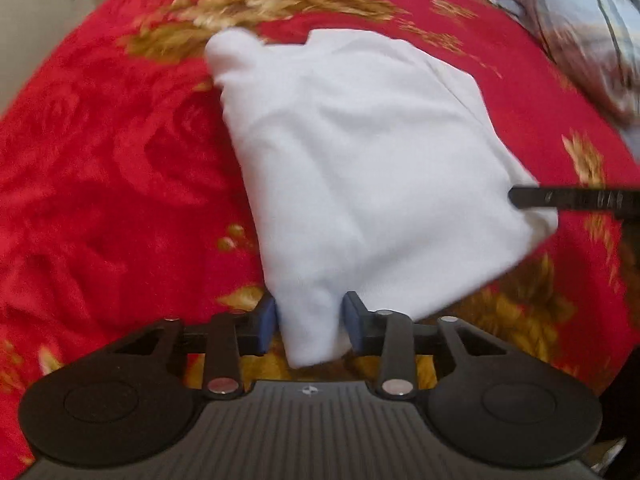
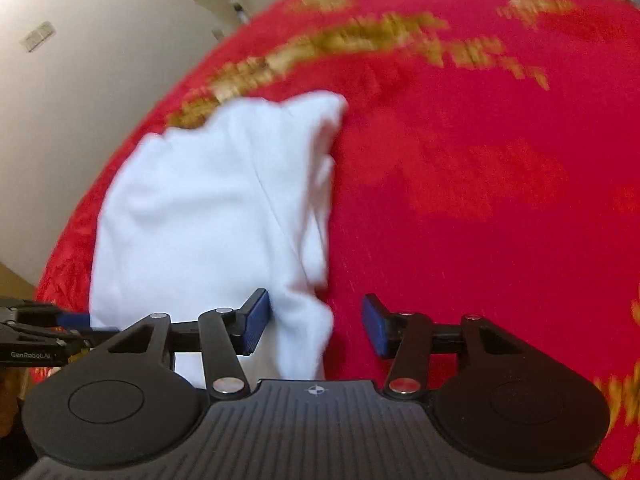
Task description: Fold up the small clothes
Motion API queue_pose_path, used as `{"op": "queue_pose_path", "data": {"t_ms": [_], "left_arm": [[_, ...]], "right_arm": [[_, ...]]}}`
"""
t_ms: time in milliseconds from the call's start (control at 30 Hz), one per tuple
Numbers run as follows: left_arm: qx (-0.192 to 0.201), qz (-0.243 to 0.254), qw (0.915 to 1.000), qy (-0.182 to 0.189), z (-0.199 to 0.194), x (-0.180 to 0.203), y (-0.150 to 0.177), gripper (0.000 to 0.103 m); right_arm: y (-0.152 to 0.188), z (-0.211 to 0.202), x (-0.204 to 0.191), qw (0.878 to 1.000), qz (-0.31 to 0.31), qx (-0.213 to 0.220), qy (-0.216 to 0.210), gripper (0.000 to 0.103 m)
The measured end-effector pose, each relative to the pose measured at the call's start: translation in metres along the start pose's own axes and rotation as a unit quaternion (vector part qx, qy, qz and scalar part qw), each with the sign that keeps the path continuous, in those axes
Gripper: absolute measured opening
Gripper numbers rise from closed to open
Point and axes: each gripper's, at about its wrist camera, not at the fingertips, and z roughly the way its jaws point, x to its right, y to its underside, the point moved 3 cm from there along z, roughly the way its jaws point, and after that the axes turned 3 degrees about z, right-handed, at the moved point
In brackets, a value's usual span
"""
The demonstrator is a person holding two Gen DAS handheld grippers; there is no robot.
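A white garment [image 1: 360, 152] lies folded on the red blanket [image 1: 100, 160]. In the left wrist view my left gripper [image 1: 310, 320] has its blue pads on either side of the garment's near corner, a bunched flap of cloth filling the gap between them. A finger of my right gripper [image 1: 560, 198] reaches in at the garment's right edge. In the right wrist view my right gripper [image 2: 316, 324] is open, with the garment's [image 2: 200, 220] near corner lying against the left pad [image 2: 256, 322] and a wide gap to the right pad. The left gripper's body [image 2: 32, 336] shows at the far left.
The red blanket [image 2: 480, 200] has gold flower patterns and covers the whole bed. A heap of light blue and grey cloth [image 1: 580, 32] lies at the far right. A cream wall [image 2: 80, 100] stands beyond the bed's left edge.
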Motion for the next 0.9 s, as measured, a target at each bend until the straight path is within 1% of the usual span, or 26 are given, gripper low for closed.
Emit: {"op": "queue_pose_path", "data": {"t_ms": [33,67,100,167,200,233,300,333,400,467,533,567,600,667,700,767,833,900], "left_arm": [[0.005,0.005,0.9999,-0.013,-0.007,0.002,0.002,0.040],[0.013,0.009,0.9995,-0.026,-0.014,0.005,0.004,0.040],[0.024,0.012,0.9988,-0.040,-0.024,0.009,0.008,0.042],[0.058,0.009,0.9962,-0.064,-0.051,0.019,0.017,0.054],[0.076,0.006,0.9945,-0.071,-0.062,0.023,0.020,0.065],[0.100,0.000,0.9917,-0.081,-0.076,0.029,0.024,0.079],[0.145,-0.016,0.9842,-0.099,-0.099,0.042,0.028,0.092],[0.166,-0.029,0.9800,-0.107,-0.110,0.048,0.032,0.095],[0.188,-0.053,0.9738,-0.117,-0.125,0.061,0.036,0.096],[0.199,-0.074,0.9698,-0.120,-0.132,0.075,0.042,0.096],[0.210,-0.082,0.9669,-0.119,-0.131,0.089,0.049,0.096],[0.214,-0.083,0.9659,-0.119,-0.131,0.095,0.053,0.096],[0.212,-0.084,0.9667,-0.117,-0.125,0.101,0.058,0.096],[0.191,-0.082,0.9722,-0.108,-0.115,0.110,0.061,0.096],[0.184,-0.083,0.9736,-0.107,-0.111,0.112,0.060,0.096],[0.185,-0.083,0.9722,-0.117,-0.106,0.112,0.054,0.096],[0.186,-0.090,0.9711,-0.119,-0.101,0.108,0.048,0.096],[0.178,-0.094,0.9730,-0.113,-0.095,0.109,0.048,0.096]], "right_arm": [[0.000,-0.005,0.003,1.000,0.013,-0.001,0.004,0.052],[0.000,-0.012,0.004,1.000,0.016,0.003,0.015,0.052],[-0.001,-0.022,0.003,0.999,0.009,0.012,0.030,0.052],[0.000,-0.042,0.003,0.997,-0.008,0.032,0.076,0.052],[0.000,-0.055,0.004,0.993,-0.014,0.048,0.106,0.052],[0.002,-0.072,0.004,0.989,-0.015,0.074,0.124,0.052],[0.010,-0.103,-0.002,0.984,-0.006,0.121,0.127,0.056],[0.014,-0.117,-0.005,0.982,-0.002,0.140,0.126,0.058],[0.025,-0.139,-0.018,0.977,-0.002,0.174,0.125,0.072],[0.043,-0.159,-0.030,0.972,-0.009,0.203,0.116,0.076],[0.059,-0.166,-0.039,0.971,-0.015,0.213,0.110,0.078],[0.071,-0.165,-0.045,0.971,-0.021,0.212,0.105,0.079],[0.080,-0.157,-0.050,0.973,-0.030,0.205,0.102,0.079],[0.090,-0.142,-0.062,0.975,-0.053,0.187,0.104,0.079],[0.092,-0.134,-0.067,0.976,-0.065,0.179,0.101,0.079],[0.093,-0.124,-0.076,0.977,-0.086,0.172,0.096,0.079],[0.090,-0.116,-0.080,0.976,-0.092,0.170,0.100,0.079],[0.088,-0.113,-0.083,0.977,-0.092,0.169,0.094,0.079]]}}
